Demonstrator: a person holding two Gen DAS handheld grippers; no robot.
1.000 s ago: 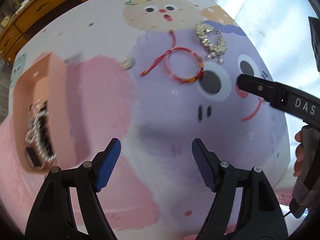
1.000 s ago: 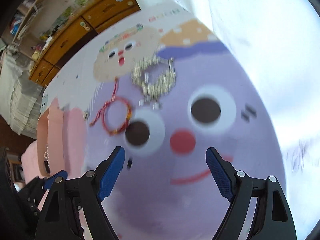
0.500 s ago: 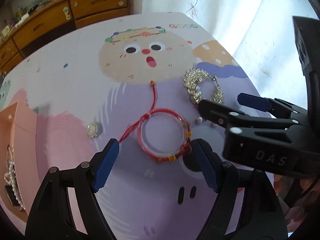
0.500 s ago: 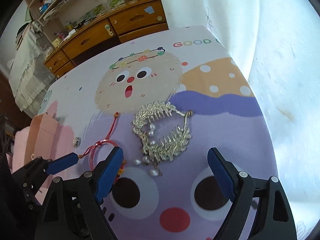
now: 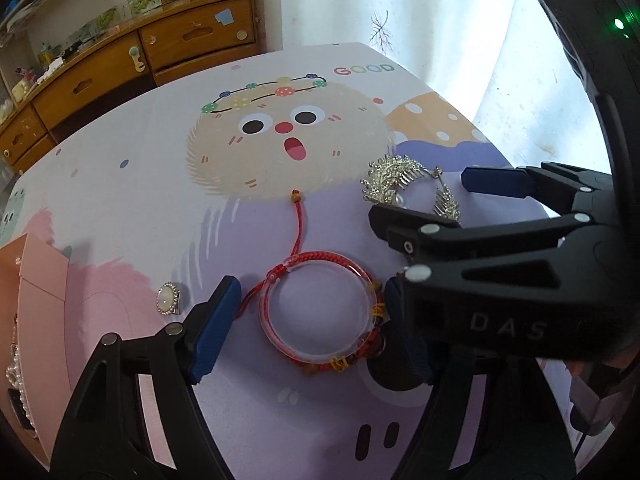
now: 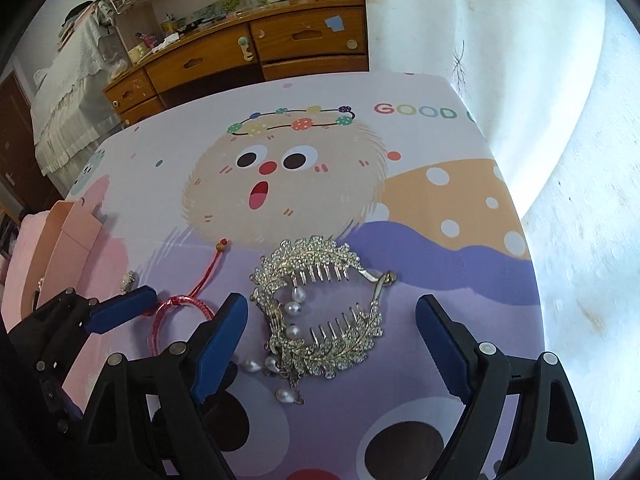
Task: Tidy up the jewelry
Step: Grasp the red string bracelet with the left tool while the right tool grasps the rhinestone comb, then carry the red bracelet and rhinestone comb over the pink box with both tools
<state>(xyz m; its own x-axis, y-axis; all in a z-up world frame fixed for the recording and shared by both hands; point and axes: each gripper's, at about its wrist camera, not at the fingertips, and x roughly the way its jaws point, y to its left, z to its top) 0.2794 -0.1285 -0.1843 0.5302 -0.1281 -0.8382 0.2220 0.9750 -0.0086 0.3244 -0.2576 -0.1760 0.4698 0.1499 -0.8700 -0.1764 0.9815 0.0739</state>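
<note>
A red braided bracelet [image 5: 276, 276] with a clear bangle lies flat on the cartoon mat [image 5: 140, 184]. My left gripper [image 5: 312, 332] straddles it. Its jaws are closing, but the pads stand apart from the bracelet. A silver leaf hair comb with pearl drops [image 6: 320, 256] lies to the right of the bracelet. My right gripper [image 6: 332, 350] hangs over the comb, one finger on each side. Its jaws are closing a little and do not touch the comb. In the left wrist view the right gripper [image 5: 436, 200] covers part of the comb [image 5: 390, 176] and hides my left gripper's right finger.
A small oval white-stone brooch [image 5: 167, 298] lies left of the bracelet. A pink open box [image 5: 36, 280] holding pearls [image 5: 14, 360] stands at the mat's left edge. Beyond the table are wooden drawers [image 6: 308, 40]. A white curtain [image 6: 520, 80] hangs on the right.
Both grippers came forward and down to the jewelry. The bracelet now lies between my left fingers and the comb between my right fingers. The right gripper has rolled level.
</note>
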